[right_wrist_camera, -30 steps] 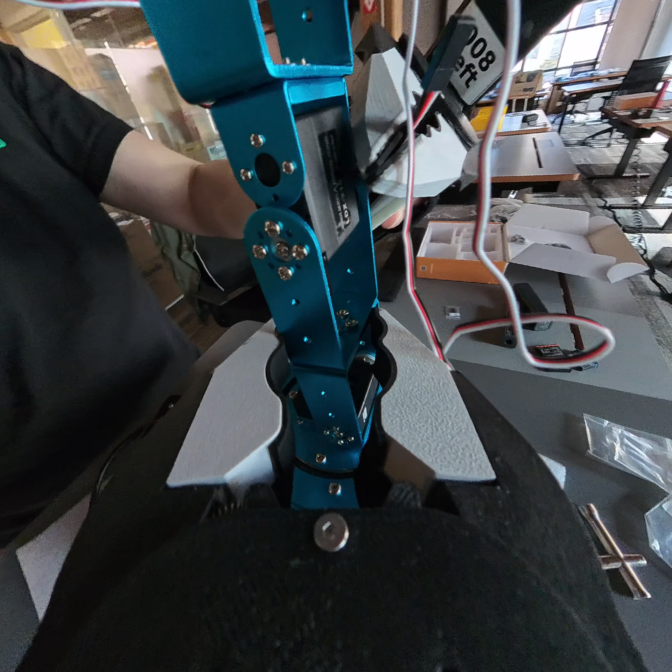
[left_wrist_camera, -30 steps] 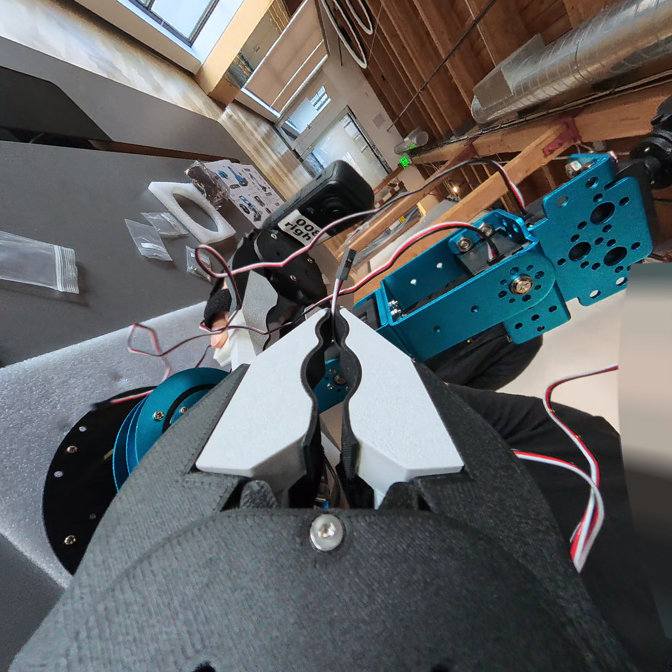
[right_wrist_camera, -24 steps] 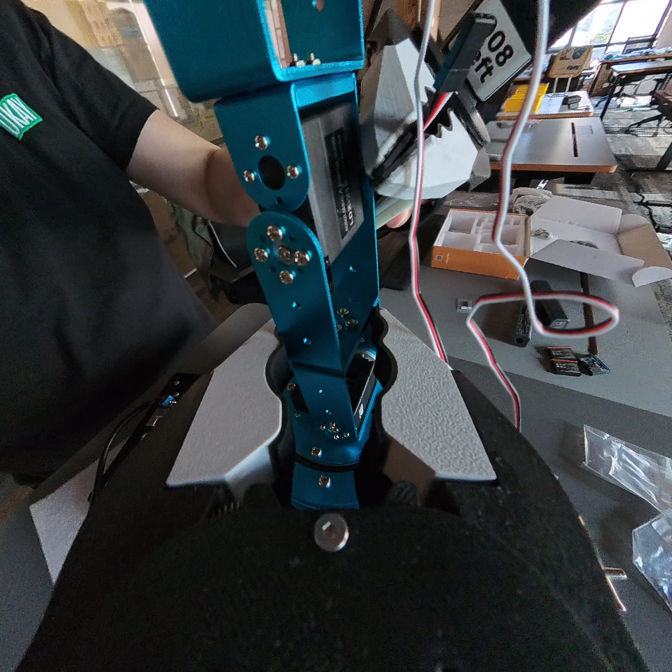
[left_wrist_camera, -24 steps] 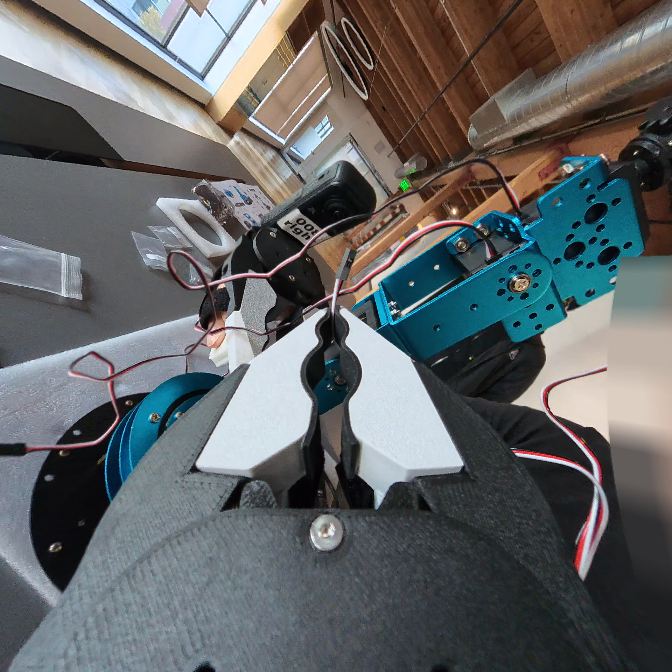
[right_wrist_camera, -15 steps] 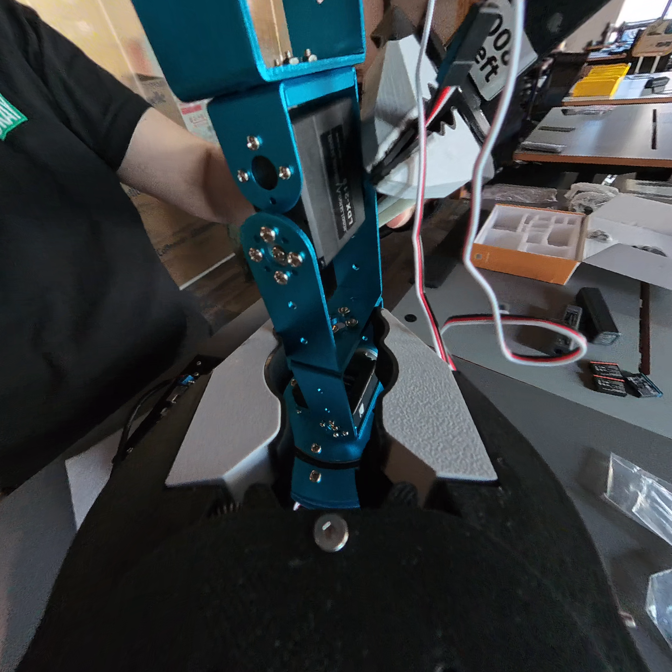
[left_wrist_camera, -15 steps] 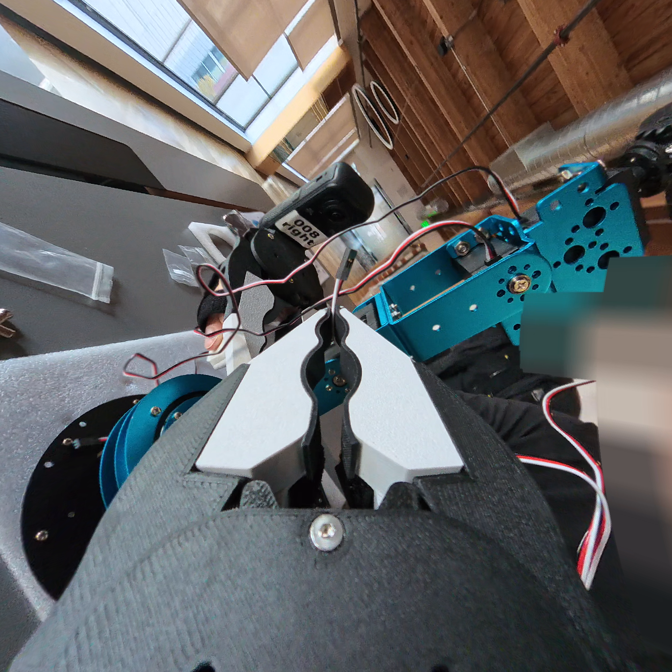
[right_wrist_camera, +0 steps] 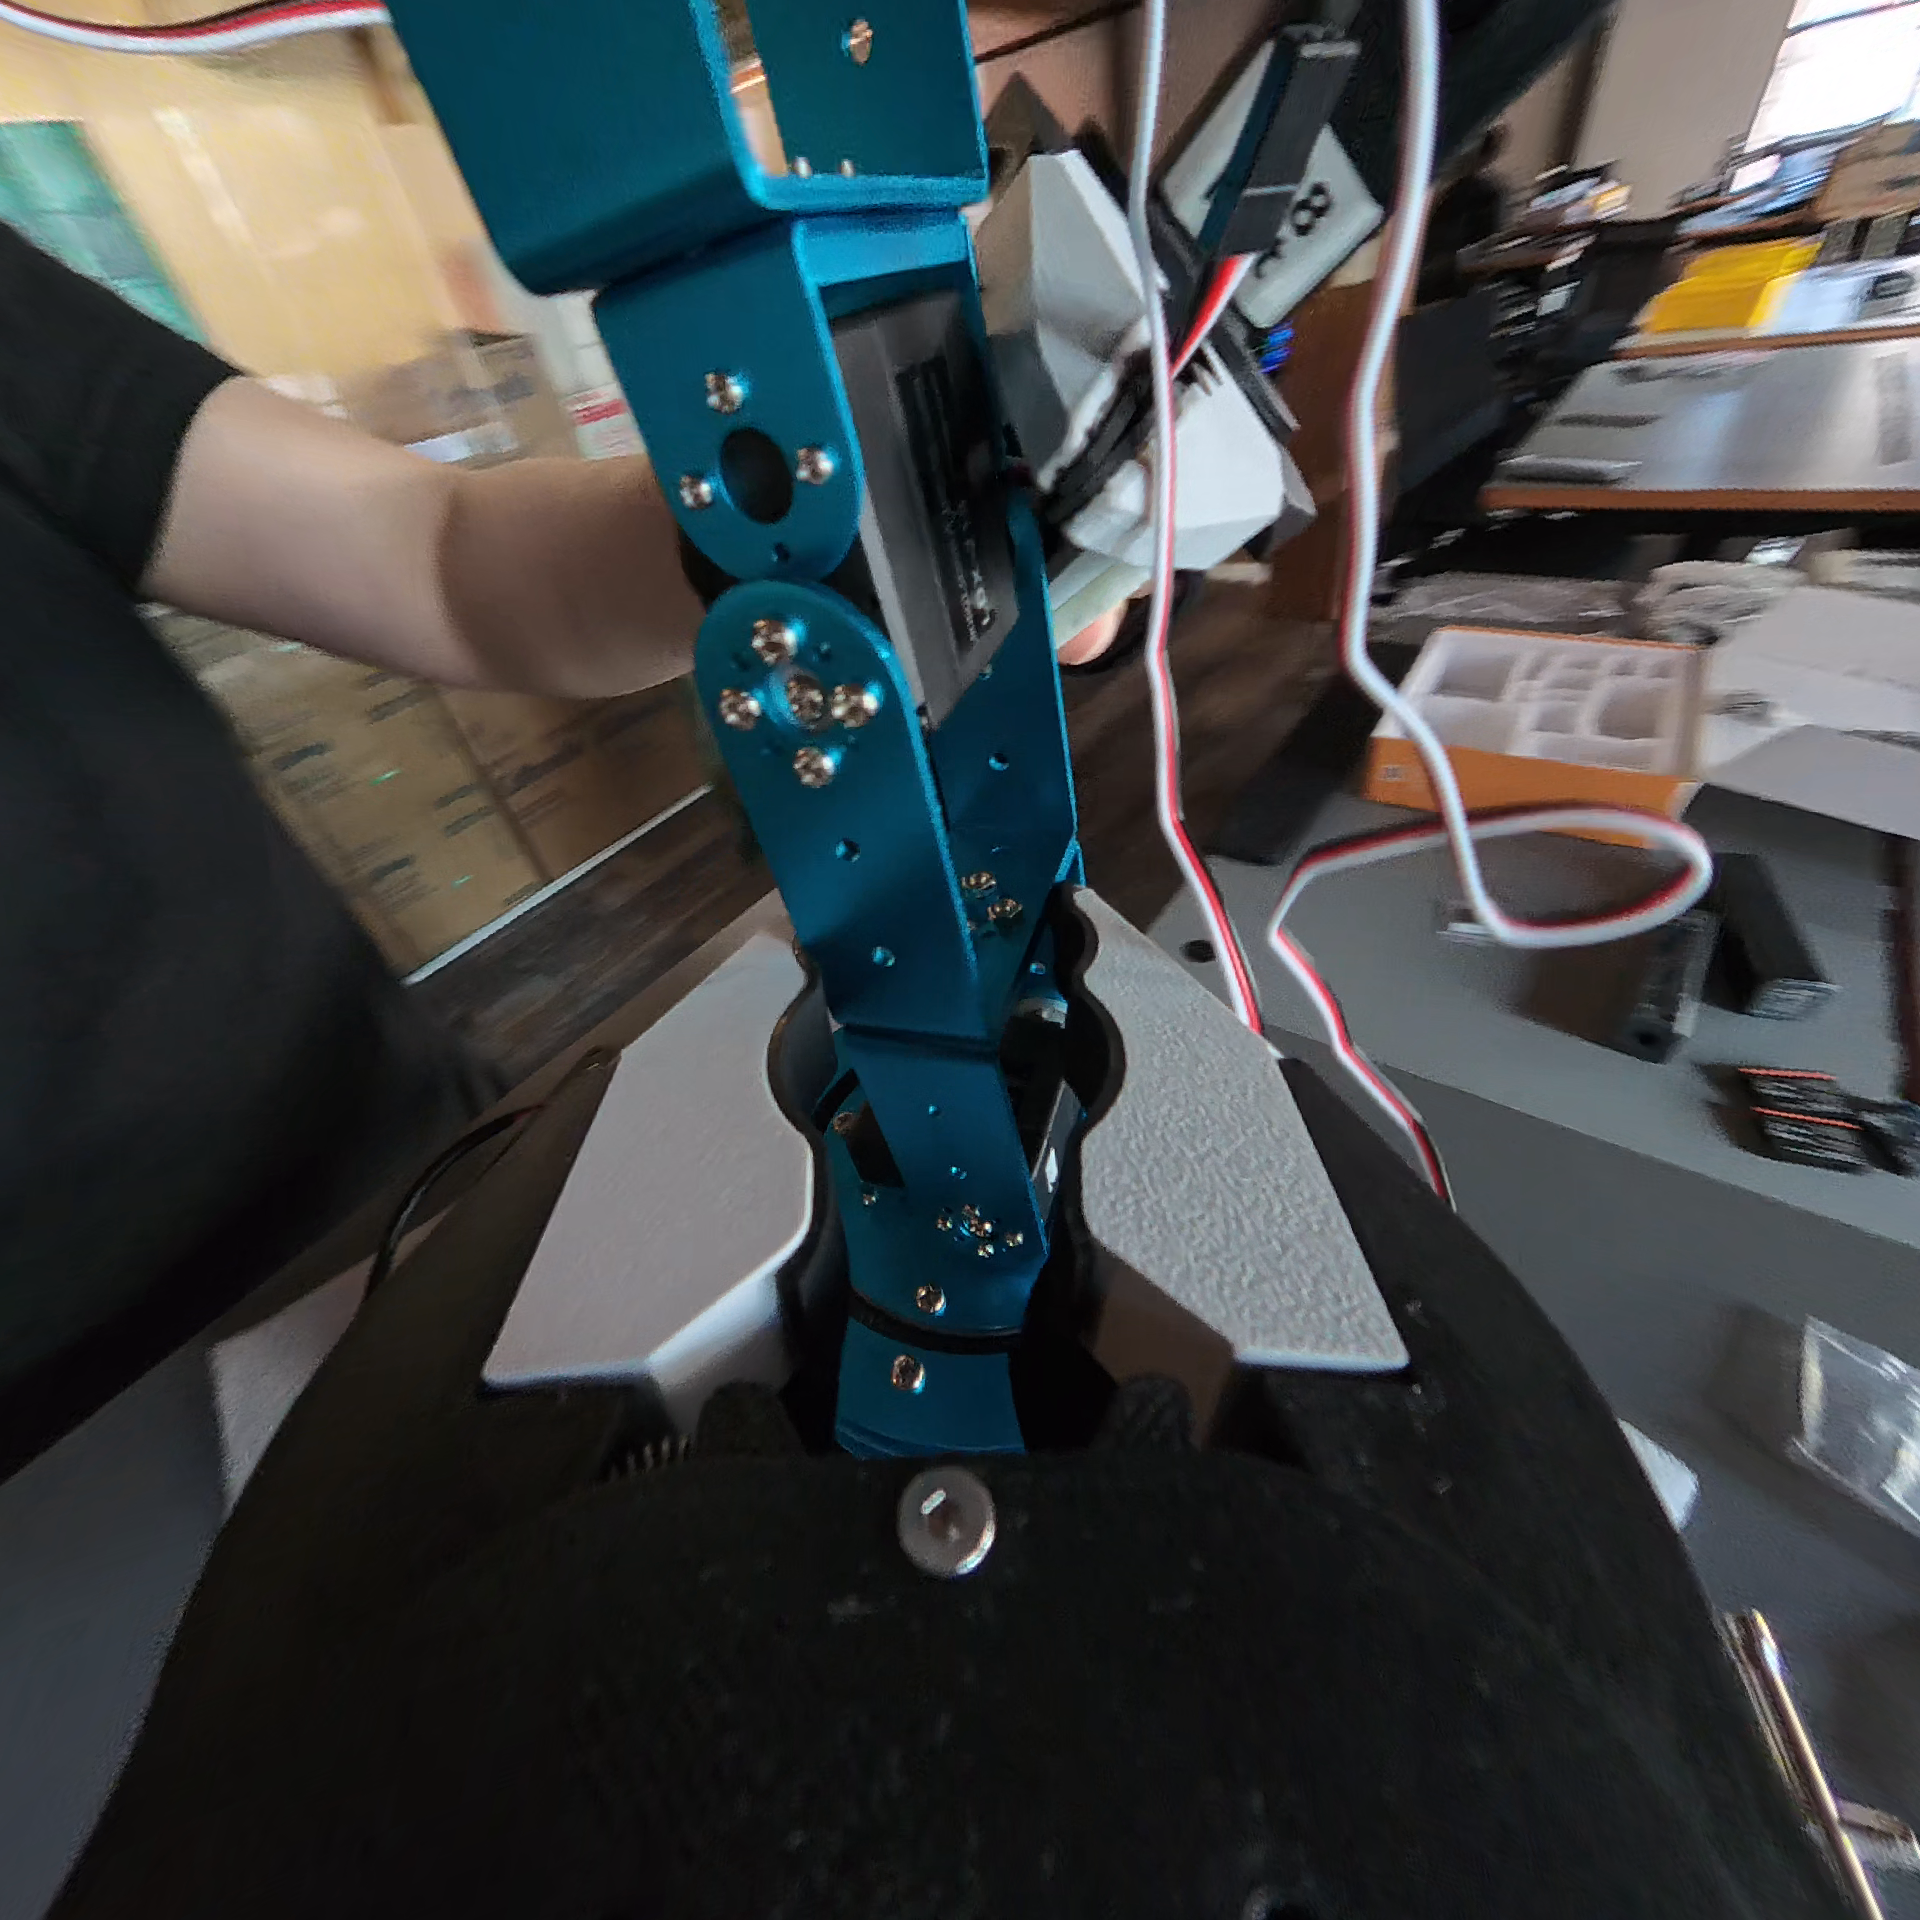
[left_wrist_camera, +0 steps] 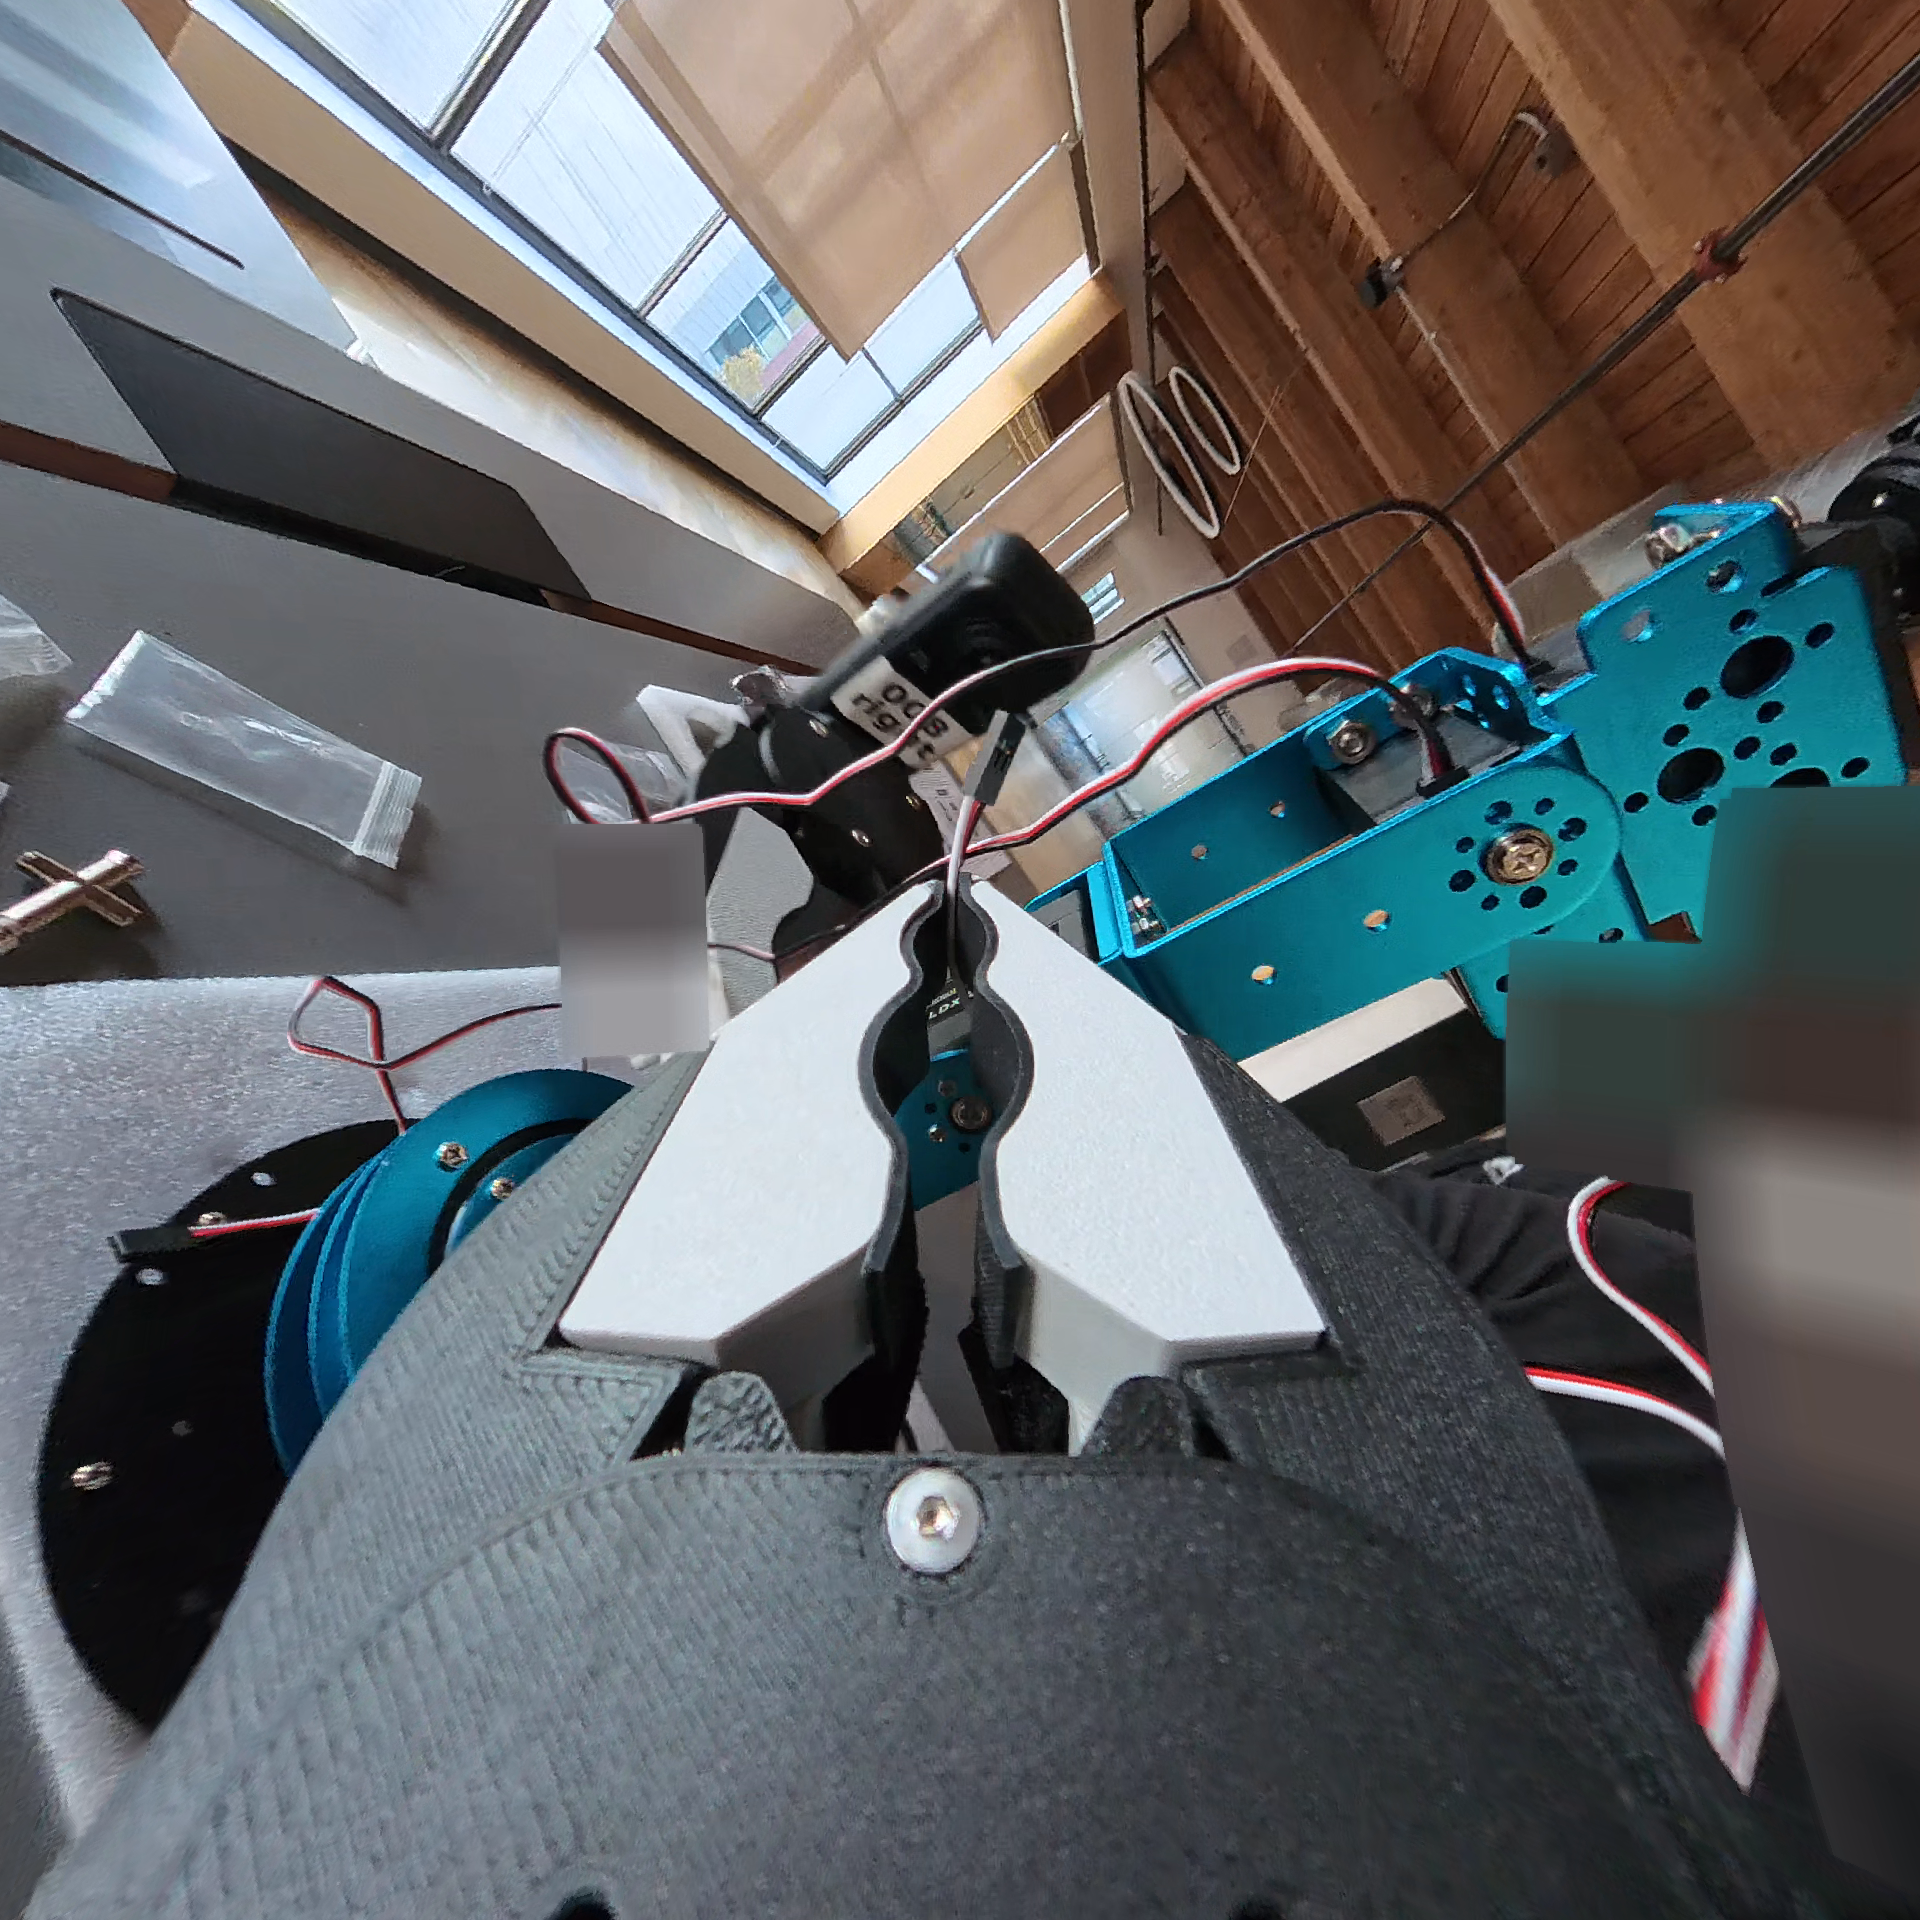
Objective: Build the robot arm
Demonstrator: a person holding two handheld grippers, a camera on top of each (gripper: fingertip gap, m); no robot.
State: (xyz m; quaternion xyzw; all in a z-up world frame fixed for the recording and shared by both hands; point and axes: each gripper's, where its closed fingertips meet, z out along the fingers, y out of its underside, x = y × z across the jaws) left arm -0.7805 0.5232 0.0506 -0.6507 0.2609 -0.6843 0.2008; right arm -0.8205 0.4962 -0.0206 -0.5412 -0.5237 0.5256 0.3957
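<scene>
**Both grippers closed on the blue arm and its lead**

My left gripper (left_wrist_camera: 954, 914) has its jaws pressed nearly together at the tips, pinching a thin servo lead (left_wrist_camera: 961, 842) that rises out between them to a black plug (left_wrist_camera: 1000, 750). Lower down, in the rounded gap between the fingers, I see a blue bracket (left_wrist_camera: 940, 1127) and a dark servo body behind them; I cannot tell whether the fingers touch either.

My right gripper (right_wrist_camera: 940, 956) has its jaws spread only as far as the blue arm (right_wrist_camera: 894, 790) lets them: the arm's lower segment sits deep in the slot, gripped on both sides, and the rest stands up and away from me, leaning slightly left. A servo (right_wrist_camera: 935, 488) is mounted in the upper bracket.

From the left view, that arm stretches to the right above the tips, ending in a perforated plate (left_wrist_camera: 1745, 665). Its round blue base (left_wrist_camera: 416, 1195) sits on a black disc (left_wrist_camera: 145, 1382), low left of the fingers, over grey foam (left_wrist_camera: 156, 1081). Red, white and black wires loop across between the tips and the other gripper's camera (left_wrist_camera: 966, 644).

From the right view, the left gripper shows beside the servo, upper right, with wires hanging past it. A forearm (right_wrist_camera: 416, 561) reaches in behind the arm.

Farther out on the grey table (right_wrist_camera: 1558, 1164): an orange tray (right_wrist_camera: 1538, 727) with white inserts, small black parts (right_wrist_camera: 1766, 956), a clear bag (left_wrist_camera: 249, 743) and a cross wrench (left_wrist_camera: 73, 899).
</scene>
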